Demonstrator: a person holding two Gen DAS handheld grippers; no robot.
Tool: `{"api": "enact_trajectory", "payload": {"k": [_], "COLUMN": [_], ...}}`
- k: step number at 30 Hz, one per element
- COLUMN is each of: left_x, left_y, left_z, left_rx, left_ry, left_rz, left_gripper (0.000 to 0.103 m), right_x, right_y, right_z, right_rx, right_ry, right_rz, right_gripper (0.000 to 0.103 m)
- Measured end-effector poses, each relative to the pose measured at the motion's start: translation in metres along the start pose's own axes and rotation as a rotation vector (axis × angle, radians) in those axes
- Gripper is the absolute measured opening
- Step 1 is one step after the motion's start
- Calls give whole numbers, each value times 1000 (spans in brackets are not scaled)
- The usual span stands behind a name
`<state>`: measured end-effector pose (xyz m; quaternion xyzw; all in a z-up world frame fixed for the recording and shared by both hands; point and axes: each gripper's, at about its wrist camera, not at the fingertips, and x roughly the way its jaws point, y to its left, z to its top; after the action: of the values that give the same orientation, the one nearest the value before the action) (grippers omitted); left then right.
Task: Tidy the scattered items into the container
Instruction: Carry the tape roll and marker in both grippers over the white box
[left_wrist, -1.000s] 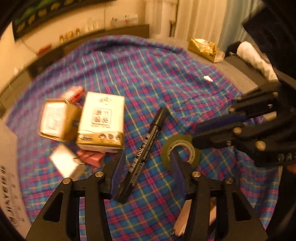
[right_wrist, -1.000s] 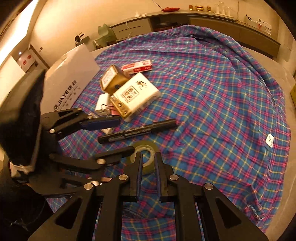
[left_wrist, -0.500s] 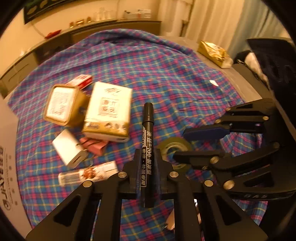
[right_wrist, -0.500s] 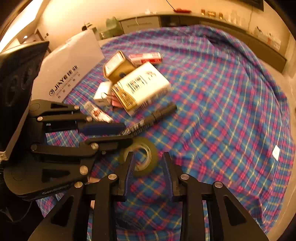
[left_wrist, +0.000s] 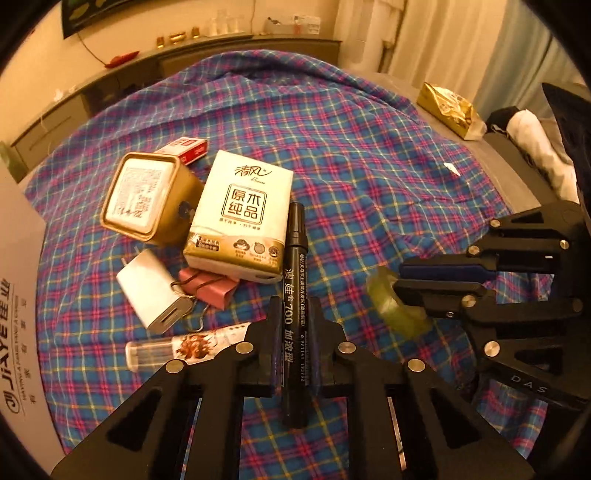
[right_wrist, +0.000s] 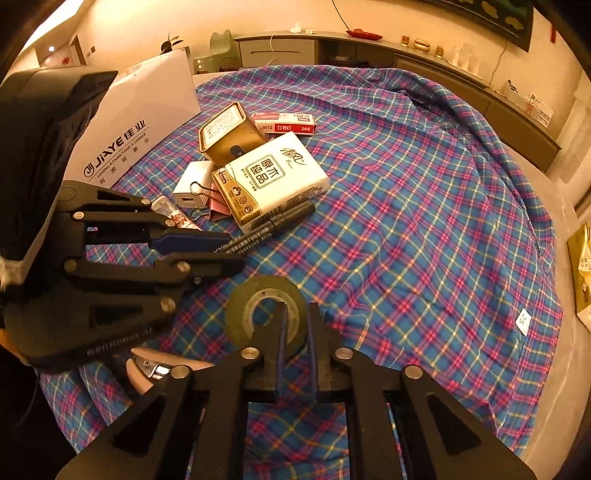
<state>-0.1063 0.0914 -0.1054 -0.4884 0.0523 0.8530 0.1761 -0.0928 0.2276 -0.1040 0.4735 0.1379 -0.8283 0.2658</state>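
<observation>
Left gripper (left_wrist: 293, 314): clamped on the black marker (left_wrist: 294, 280), pads pressing both sides of its barrel; the cap end points toward the tissue pack (left_wrist: 242, 218).
Right gripper (right_wrist: 295, 325): closed on the ring wall of the tape roll (right_wrist: 266, 310), one finger inside the hole, one outside; the roll stands tilted up off the plaid cloth (right_wrist: 406, 221).
Change, left: a second ago its jaws stood wide around the marker lying on the cloth; they have since closed, and the marker now runs straight along the fingers.
Change, right: its jaws opened briefly over the flat tape roll and have just closed on it; the roll is now raised on edge.
Container: white box (right_wrist: 133, 122) at the cloth's edge, beyond the tissue pack, printed "JiAYE" with "HAVING A FAMILY AND A CAREER".
Marker writing: "700" among Chinese characters.
Tissue pack: cream and gold, Chinese characters, just beside the marker cap.
Gold tin (left_wrist: 147, 195): touching the tissue pack on its far side from the marker.
Staple box (right_wrist: 284, 123): red and white, reads "0012" and "24/6", behind the tin.
Other items: white charger (left_wrist: 155, 291), pink binder clip (left_wrist: 210, 288) and a printed tube (left_wrist: 184, 347), near the tissue pack's near end.
</observation>
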Motion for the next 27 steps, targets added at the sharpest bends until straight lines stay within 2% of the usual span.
{"api": "enact_trajectory", "payload": {"k": [2,4,5,7,8,9,18,27], "left_x": [-2,-5,-7,-13,-16,-20,-55,-86], "left_y": [1,1,1,0,0,0,6,16], "left_z": [-1,-2,-2,-1,0,0,-4,-9], "left_rx": [-6,-12,-18,-21,-22,-25,-52,-73], "left_ry": [-2,-6,-10,-23,-29,-36,-91,-139], "left_rz": [4,3,0,-2,-2,-3,0,29], "left_gripper": [14,13,13,13,13,13,13,13], "right_x": [0,7,13,14,14,14,-7,-24], "right_y": [2,6,8,15,17,17,20,34], "right_z": [-1,0,-1,-1,1,3,6,16], "right_rx": [-6,-34,-43,-76,-81,-65,2,17], "right_ry": [-4,5,22,-11,-7,-3,-49,-100], "right_rz": [5,-15,-16,-39,-40,-21,28,30], "right_gripper": [13,31,34,37,34,19,16,16]}}
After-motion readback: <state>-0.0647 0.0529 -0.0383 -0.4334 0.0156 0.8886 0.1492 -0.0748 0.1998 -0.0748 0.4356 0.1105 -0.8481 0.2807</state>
